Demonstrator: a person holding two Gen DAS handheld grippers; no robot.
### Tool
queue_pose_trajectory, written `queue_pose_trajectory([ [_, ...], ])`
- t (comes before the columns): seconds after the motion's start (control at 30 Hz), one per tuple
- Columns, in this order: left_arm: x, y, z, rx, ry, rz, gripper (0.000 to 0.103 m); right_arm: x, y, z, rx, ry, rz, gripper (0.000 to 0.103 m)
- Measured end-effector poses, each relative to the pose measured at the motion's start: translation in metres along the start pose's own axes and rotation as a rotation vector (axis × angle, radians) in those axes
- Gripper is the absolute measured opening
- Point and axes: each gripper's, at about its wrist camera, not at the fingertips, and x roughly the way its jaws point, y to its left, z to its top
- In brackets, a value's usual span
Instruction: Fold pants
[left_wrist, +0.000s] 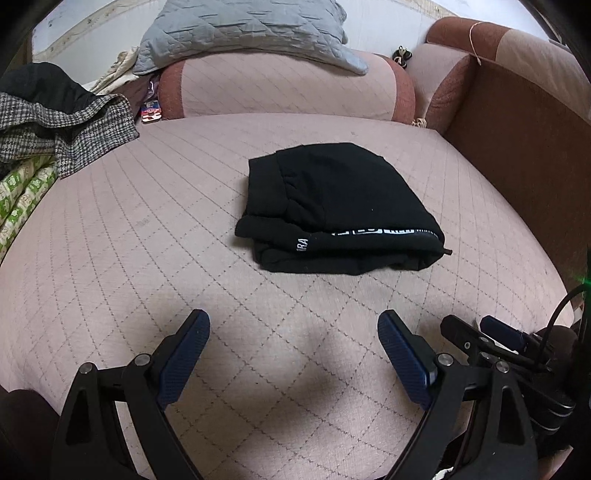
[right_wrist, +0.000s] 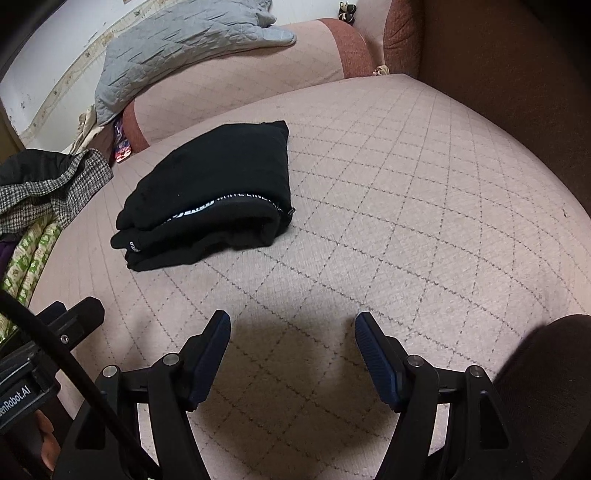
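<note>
Black pants lie folded into a compact stack on the pink quilted sofa seat, a white lettered stripe along the near fold. My left gripper hovers open over bare seat, short of the stack, nothing between its blue pads. In the right wrist view the same pants lie up and to the left of my right gripper, which is also open and empty above the seat. The right gripper's fingers show at the left view's lower right.
A checked coat and green-patterned bedding pile at the left. A grey quilted pillow rests on the pink bolster behind. The brown armrest walls the right side. A dark sleeve shows at lower right.
</note>
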Motion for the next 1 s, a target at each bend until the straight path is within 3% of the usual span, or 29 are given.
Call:
queue_pose_trajectory([
  [1.0, 0.021, 0.002, -0.009, -0.023, 0.078, -0.015, 0.092, 0.007, 0.001, -0.001, -0.006, 0.005, -0.003, 0.078],
])
